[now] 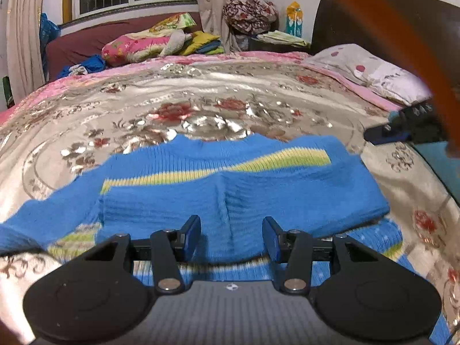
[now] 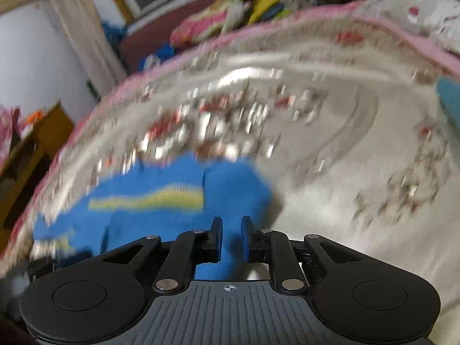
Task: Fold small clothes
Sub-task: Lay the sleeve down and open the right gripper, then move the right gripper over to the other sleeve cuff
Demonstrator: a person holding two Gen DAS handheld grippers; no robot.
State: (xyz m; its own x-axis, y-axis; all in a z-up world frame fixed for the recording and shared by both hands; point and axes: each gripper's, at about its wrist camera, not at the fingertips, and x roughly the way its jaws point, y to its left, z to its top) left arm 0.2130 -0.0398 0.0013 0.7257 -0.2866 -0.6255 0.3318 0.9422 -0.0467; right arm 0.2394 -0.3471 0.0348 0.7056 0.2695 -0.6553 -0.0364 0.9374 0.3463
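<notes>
Left gripper (image 1: 231, 237) stands wide over the blue sweater (image 1: 230, 184); right gripper (image 2: 231, 237), narrow, seems pinching its right edge to fold

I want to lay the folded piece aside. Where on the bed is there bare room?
Free: the floral bedspread beyond the blue sweater, up to its pink border, and the stretch to the sweater's right. Crowded: the far edge with piled bedding, and the pillow at the right corner.
</notes>
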